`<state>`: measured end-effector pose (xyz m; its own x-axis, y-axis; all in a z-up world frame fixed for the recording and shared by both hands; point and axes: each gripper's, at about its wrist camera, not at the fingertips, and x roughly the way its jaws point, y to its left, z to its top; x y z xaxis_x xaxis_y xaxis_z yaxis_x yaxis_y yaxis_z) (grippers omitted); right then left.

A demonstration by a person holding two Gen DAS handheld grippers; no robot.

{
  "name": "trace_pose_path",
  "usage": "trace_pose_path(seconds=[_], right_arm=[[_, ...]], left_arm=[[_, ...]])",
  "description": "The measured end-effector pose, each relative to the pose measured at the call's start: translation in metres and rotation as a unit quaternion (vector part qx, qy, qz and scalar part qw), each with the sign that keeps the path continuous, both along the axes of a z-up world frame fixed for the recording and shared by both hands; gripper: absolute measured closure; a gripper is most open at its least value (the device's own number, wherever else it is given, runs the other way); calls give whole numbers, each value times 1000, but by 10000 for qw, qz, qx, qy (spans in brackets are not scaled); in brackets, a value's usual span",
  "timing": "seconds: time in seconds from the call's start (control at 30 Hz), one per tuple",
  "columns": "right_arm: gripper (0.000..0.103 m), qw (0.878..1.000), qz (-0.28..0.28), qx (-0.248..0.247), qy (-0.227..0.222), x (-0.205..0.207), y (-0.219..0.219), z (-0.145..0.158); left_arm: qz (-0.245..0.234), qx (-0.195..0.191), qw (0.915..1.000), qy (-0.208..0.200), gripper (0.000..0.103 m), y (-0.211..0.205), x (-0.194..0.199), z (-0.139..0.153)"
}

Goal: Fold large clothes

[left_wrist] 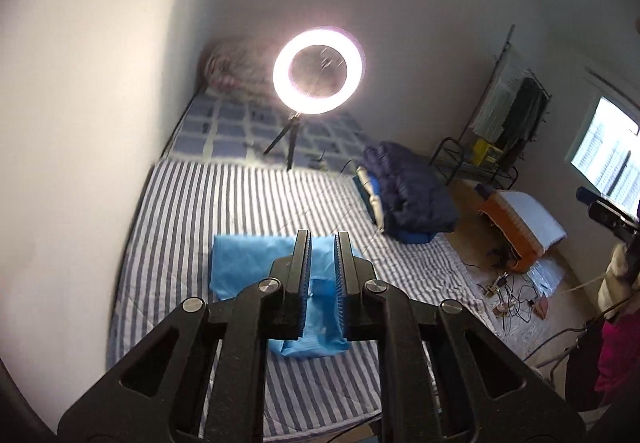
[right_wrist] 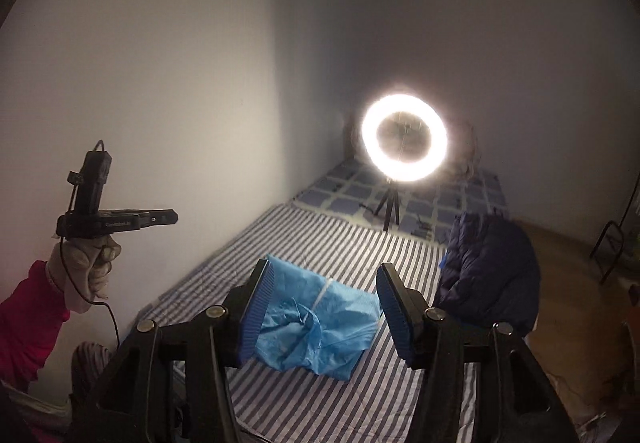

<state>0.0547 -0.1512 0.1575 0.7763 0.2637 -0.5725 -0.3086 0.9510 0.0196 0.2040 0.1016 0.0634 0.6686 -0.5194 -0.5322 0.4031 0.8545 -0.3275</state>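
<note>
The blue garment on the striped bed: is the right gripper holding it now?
No. The right gripper stands open above the bed with nothing between its pads, and the blue garment lies folded on the striped sheet.

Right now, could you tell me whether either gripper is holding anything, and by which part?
Nothing is held. The left gripper and right gripper are both empty above the folded blue garment on the bed.
</note>
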Motion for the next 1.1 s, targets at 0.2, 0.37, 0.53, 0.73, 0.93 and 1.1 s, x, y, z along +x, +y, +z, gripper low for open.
trace_pose_path(seconds=[0.2,0.37,0.53,0.73,0.93,1.1], right_arm=[[44,9985,39,-364,-397,-16,13,49],[35,9980,116,-346,-520,-20,8,68],[44,9995,110,-204,-193,-13,-6,49],[64,9982,112,358,459,2,-22,-20],[71,9912,185,557,1186,47,-26,-127],[71,9759,318,899,1963,92,-23,-223]], left_arm=[[-269,-11,9995,-136,78,-2,-9,60],[-465,151,9986,-220,62,-6,-22,99],[-597,257,9979,-76,62,-10,-32,97],[-687,45,9968,406,62,-24,-27,9],[-610,-205,9857,1557,62,-58,28,-131],[-459,-1,9742,2209,63,-96,69,-227]])
